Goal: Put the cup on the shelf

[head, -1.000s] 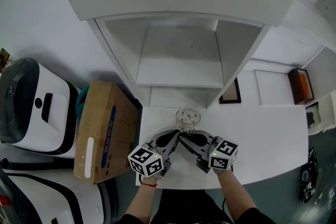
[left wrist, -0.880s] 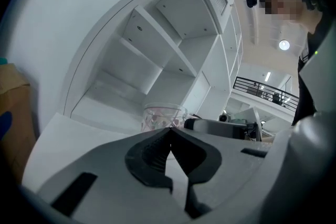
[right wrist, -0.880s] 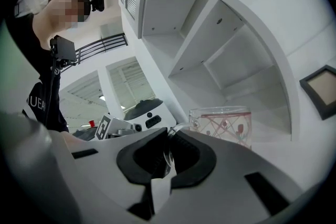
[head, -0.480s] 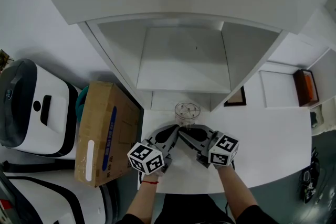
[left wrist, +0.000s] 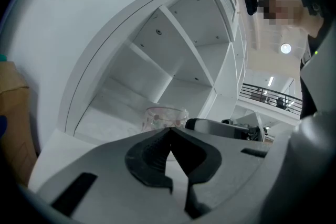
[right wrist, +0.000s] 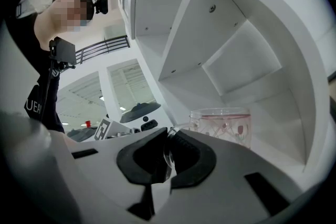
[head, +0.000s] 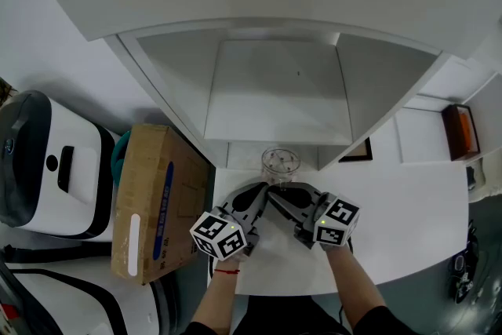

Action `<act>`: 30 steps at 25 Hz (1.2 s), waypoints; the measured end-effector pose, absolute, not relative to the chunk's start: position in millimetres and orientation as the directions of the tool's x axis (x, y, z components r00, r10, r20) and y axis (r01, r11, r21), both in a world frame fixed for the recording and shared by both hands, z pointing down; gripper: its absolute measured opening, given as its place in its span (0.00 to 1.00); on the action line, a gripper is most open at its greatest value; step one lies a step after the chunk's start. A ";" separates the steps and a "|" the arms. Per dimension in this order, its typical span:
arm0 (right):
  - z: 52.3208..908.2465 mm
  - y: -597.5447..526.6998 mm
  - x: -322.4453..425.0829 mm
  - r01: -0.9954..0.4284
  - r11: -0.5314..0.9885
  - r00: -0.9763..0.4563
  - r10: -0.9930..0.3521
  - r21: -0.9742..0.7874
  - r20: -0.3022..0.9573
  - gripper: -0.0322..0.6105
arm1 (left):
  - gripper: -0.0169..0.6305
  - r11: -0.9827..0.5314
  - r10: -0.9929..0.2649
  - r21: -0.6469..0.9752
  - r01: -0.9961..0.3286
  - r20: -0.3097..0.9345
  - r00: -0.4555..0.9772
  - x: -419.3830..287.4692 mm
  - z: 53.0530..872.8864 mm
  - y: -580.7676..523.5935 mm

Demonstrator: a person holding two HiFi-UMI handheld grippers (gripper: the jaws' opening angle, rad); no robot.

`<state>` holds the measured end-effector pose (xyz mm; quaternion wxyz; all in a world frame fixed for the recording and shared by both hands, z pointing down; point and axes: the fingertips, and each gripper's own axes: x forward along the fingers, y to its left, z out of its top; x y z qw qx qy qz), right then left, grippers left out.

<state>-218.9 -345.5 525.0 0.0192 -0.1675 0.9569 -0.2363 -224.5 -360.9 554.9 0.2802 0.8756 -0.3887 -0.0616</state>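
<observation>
**Cup held by its handle, body just beyond the right fingertips, shelf bay ahead**

Obs: cup (head: 281, 164) is clear glass with a small red and dark printed pattern round the wall. It is upright, long axis vertical, mouth up and seemingly empty. Its handle points back toward the person.

Right gripper (right wrist: 169, 135): jaws nearly together, pinching the clear handle between the pads. The cup body stands just past the fingertips, a little to their right in the right gripper view.

Left gripper (left wrist: 169, 134): jaws closed tip to tip with nothing between them. The cup sits just beyond its tips, not in them, and in the head view the two grippers' tips come almost together at the handle. The right gripper is therefore the one that carries.

Shelf (head: 276, 100): the open bay lies straight ahead of the fingers, beyond the cup and higher, its board bare. The cup is at the far edge of the white table (head: 408, 208), directly in front of the unit. I cannot tell whether its base rests on the table or is just clear of it.

Judgement: the move ahead is a lift and a forward reach along the finger line. A handle-only pinch may let the cup tip.
</observation>
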 end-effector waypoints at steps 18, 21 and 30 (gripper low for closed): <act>528.0 -364.7 -238.7 -0.318 0.873 -0.945 -0.322 -0.369 0.054 0.07 | 0.03 -0.521 -0.745 0.540 -0.661 0.091 0.661 -243.3 557.3 -383.5; 529.1 -365.8 -240.1 -0.317 0.876 -0.946 -0.320 -0.363 0.053 0.07 | 0.03 -0.519 -0.745 0.541 -0.662 0.095 0.660 -244.7 558.9 -384.6; 534.4 -368.9 -240.7 -0.322 0.880 -0.945 -0.322 -0.349 0.060 0.07 | 0.03 -0.513 -0.743 0.530 -0.676 0.120 0.658 -244.9 565.1 -388.1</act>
